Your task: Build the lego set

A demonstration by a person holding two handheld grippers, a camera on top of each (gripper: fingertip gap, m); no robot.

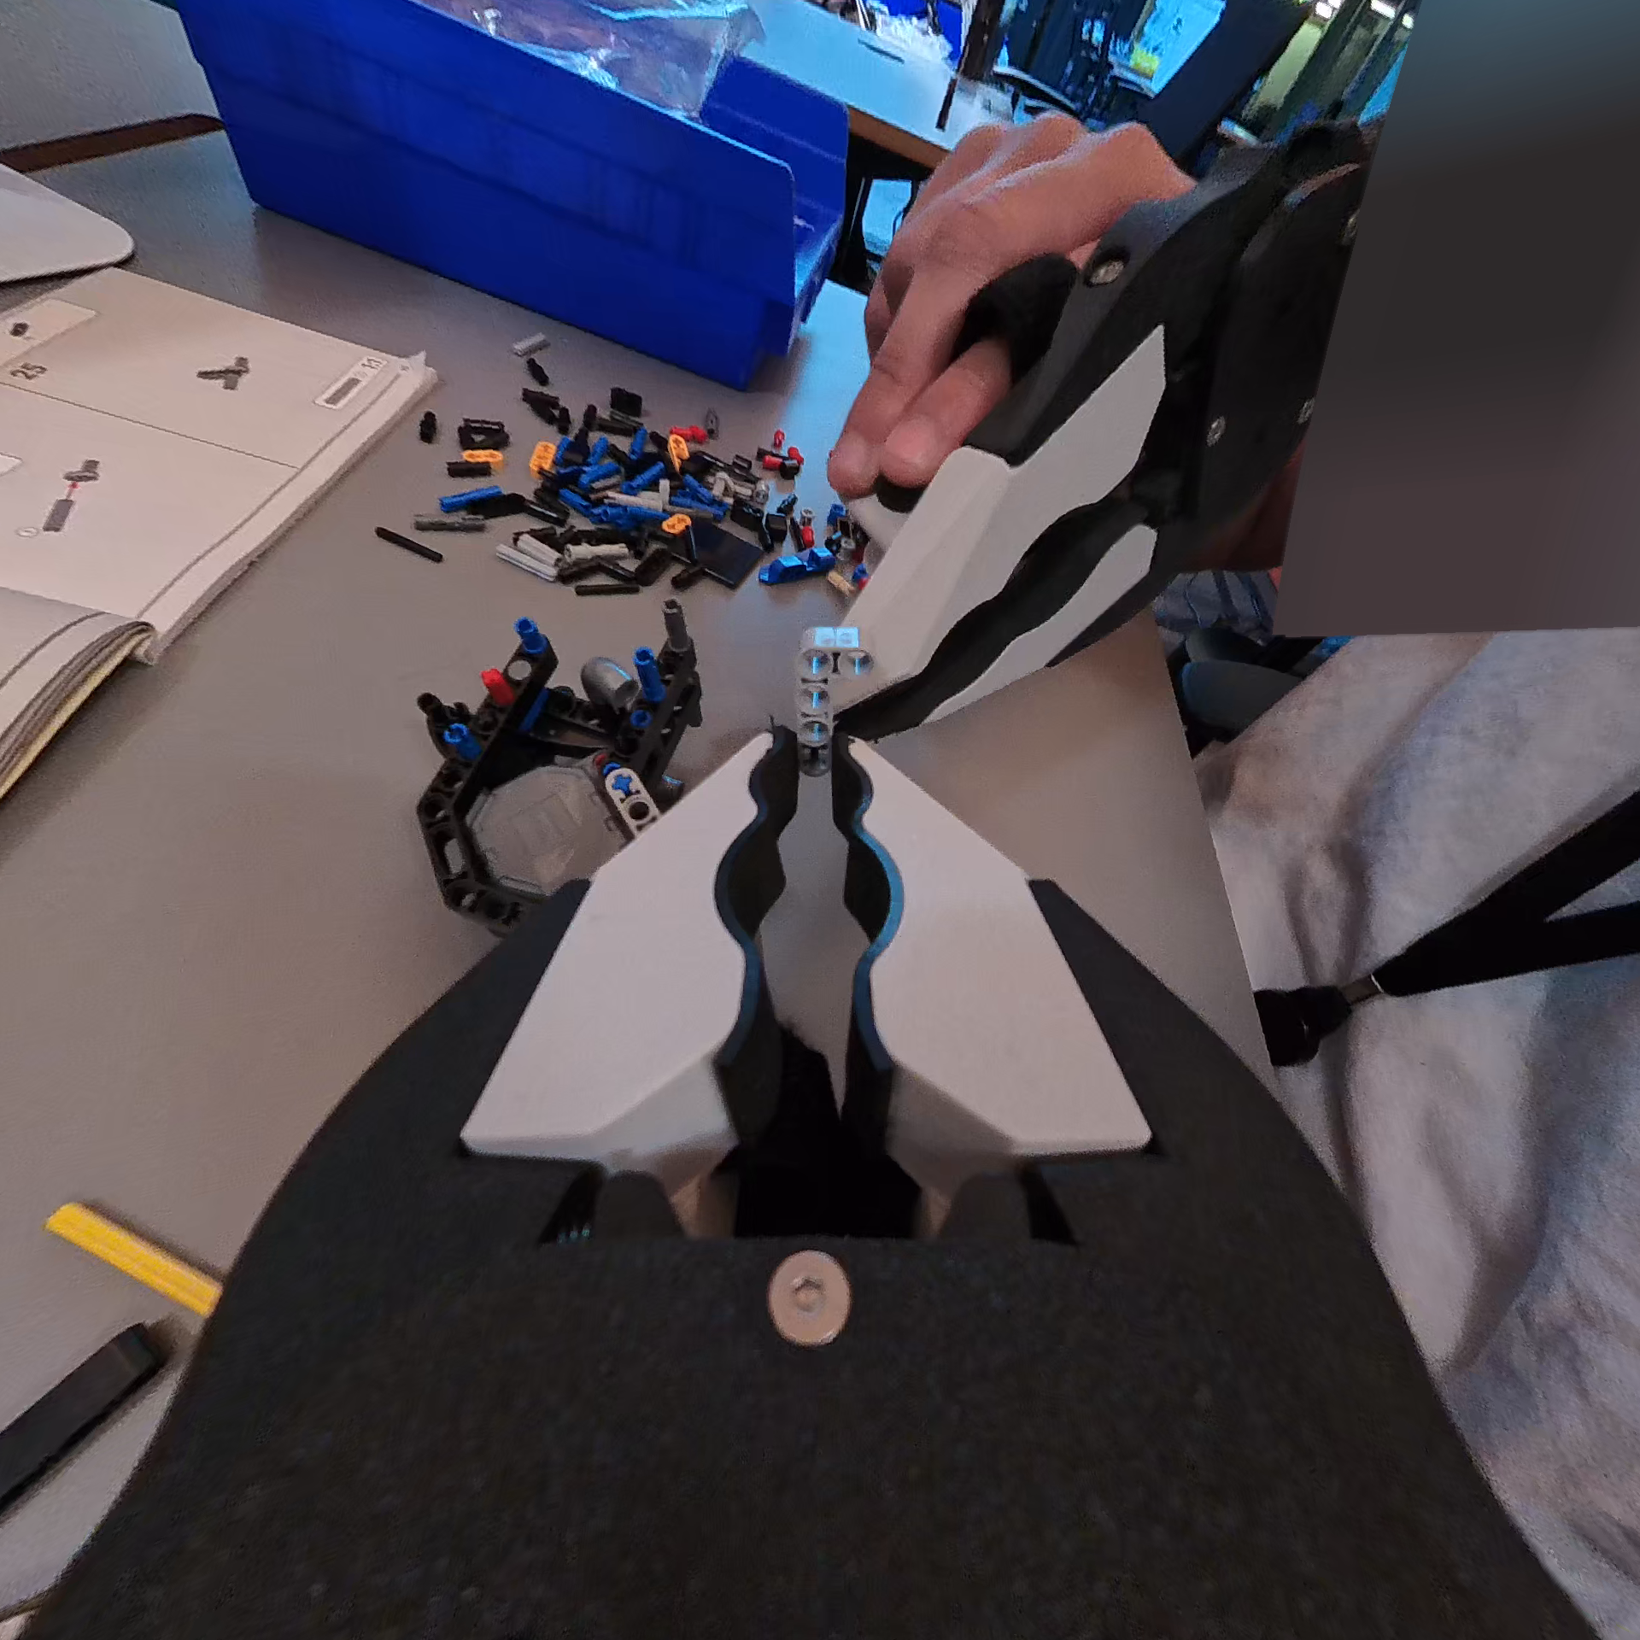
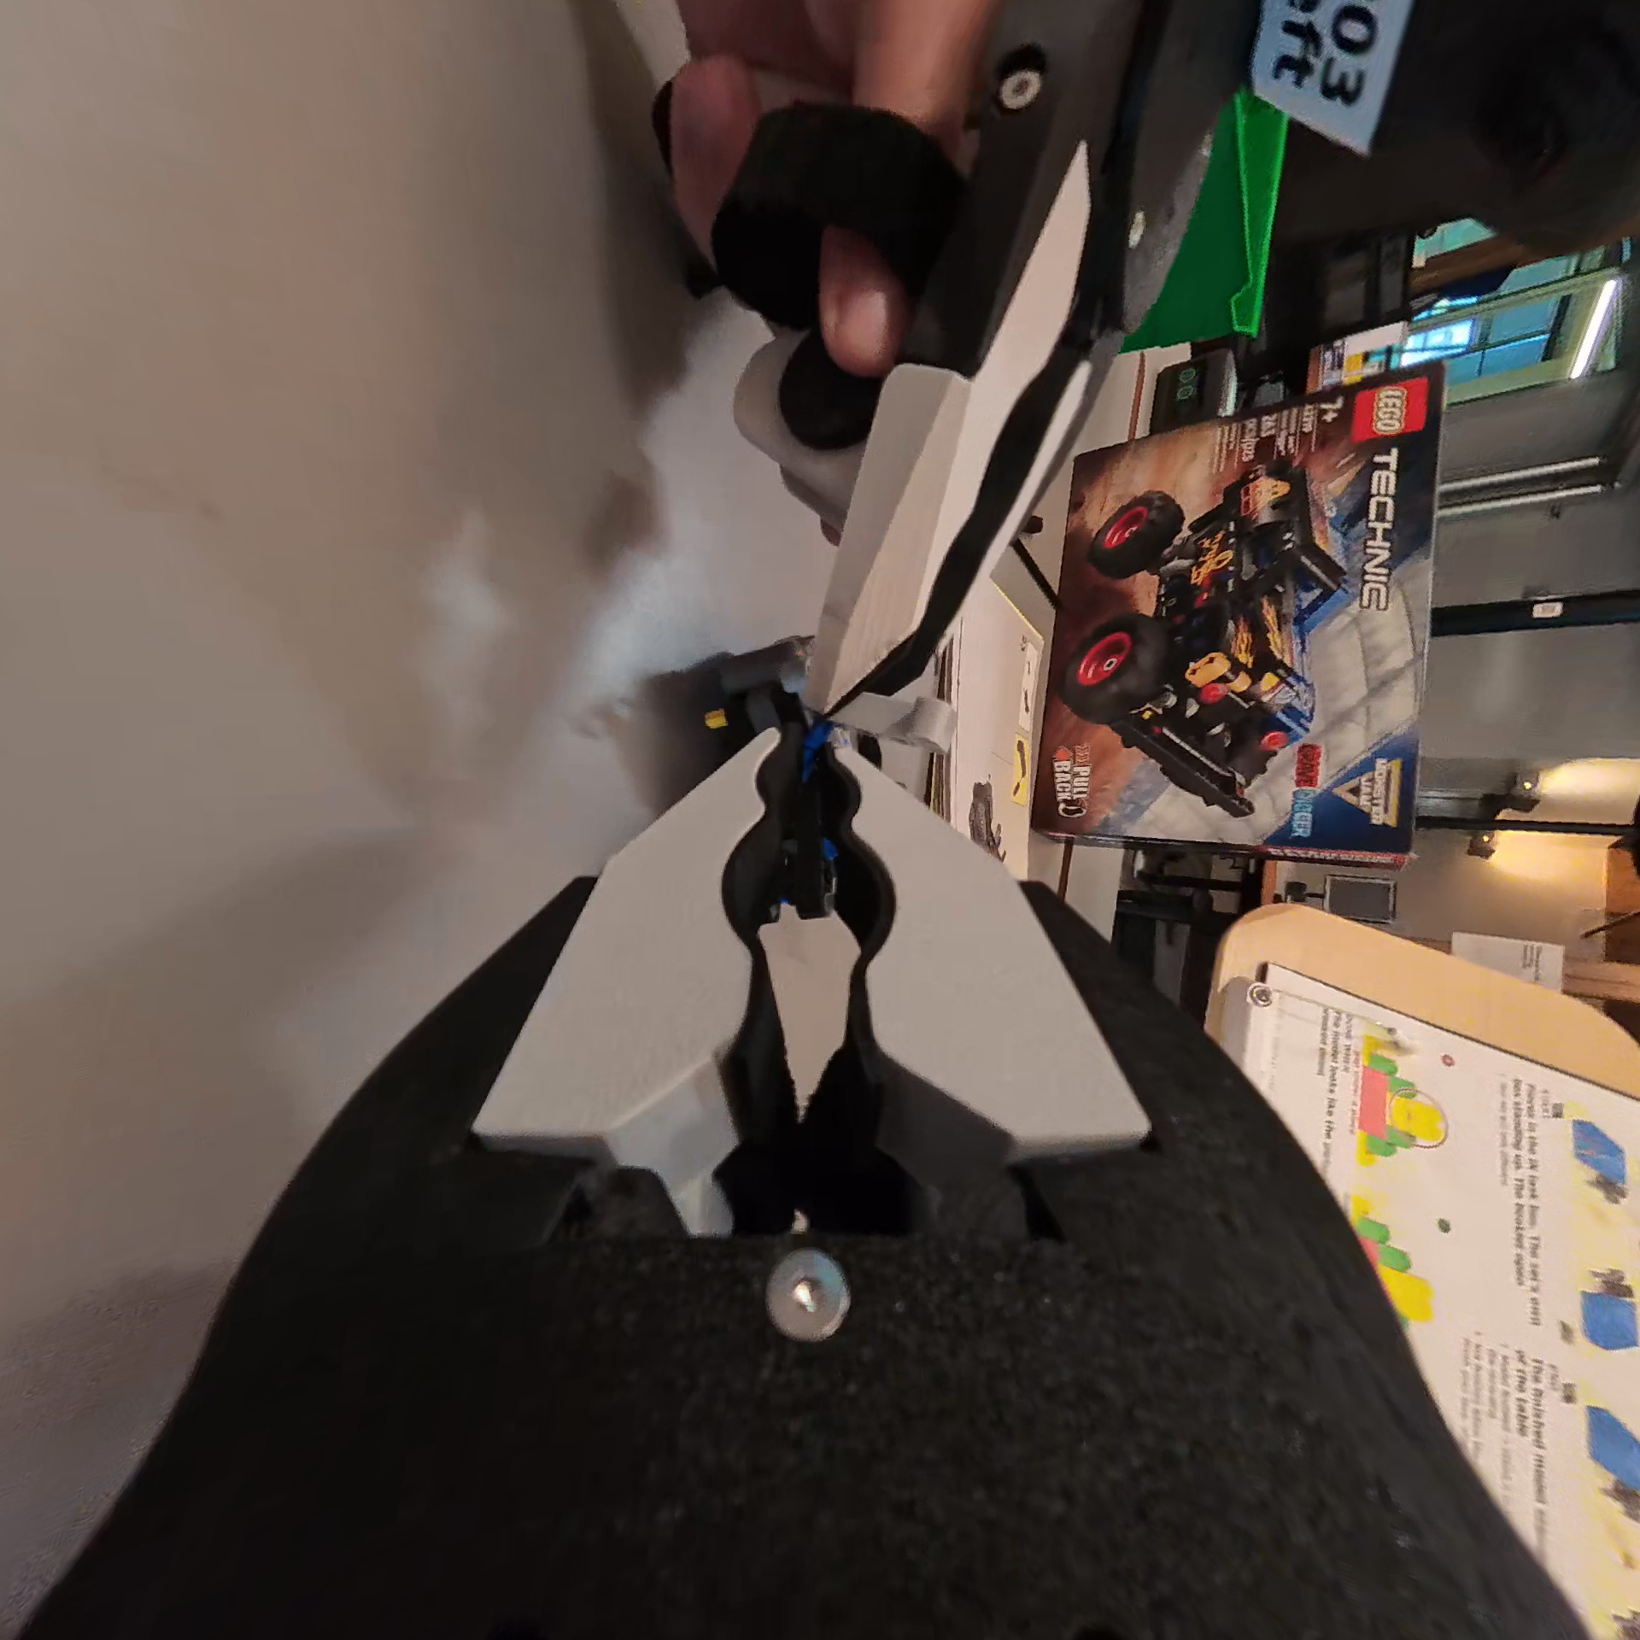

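Your left gripper (image 1: 815, 754) is clenched on the light grey T-shaped holed beam (image 1: 821, 679) by its very tip, and your right gripper (image 2: 812, 741), pinching a small blue pin (image 2: 816, 737), meets it there. Push off-axis and the beam pivots out, dropping to the grey table (image 1: 266, 1021) beneath.

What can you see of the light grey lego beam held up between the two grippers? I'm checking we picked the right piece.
The light grey beam is a small plastic T-shaped piece with round holes along its stem and a short crossbar on top. It stands upright above the table, its lower end pinched in the tips of the left gripper. The right gripper tips meet its stem from the right.
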